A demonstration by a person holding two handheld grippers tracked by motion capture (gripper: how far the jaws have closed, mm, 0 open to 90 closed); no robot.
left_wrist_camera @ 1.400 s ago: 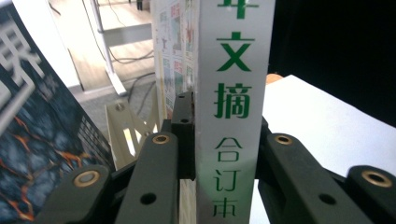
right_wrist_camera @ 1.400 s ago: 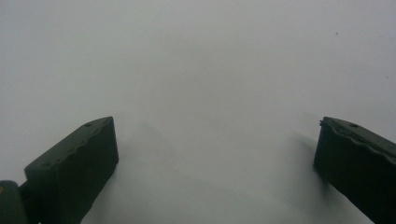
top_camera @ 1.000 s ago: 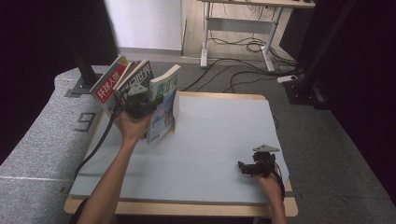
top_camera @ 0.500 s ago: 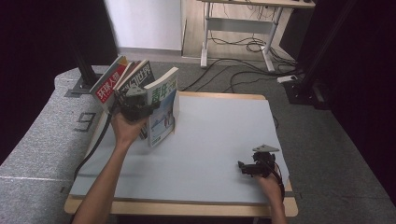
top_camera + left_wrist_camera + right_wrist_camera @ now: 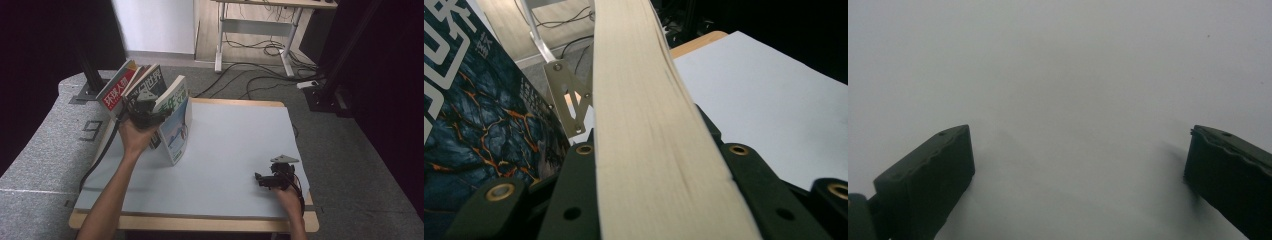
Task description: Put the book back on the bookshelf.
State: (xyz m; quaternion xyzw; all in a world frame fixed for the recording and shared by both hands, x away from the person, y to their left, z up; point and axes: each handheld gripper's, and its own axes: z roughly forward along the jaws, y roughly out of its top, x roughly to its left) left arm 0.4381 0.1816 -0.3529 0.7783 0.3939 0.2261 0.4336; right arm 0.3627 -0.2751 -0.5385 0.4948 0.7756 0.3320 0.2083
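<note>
Left gripper [image 5: 150,116], jaws just easing apart, is clamped across the upright cream-edged magazine [image 5: 175,120], while the wide-open right gripper [image 5: 274,179] is parked well apart.

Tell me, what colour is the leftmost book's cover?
Red with white writing on the leftmost book, best seen in the high view.
</note>
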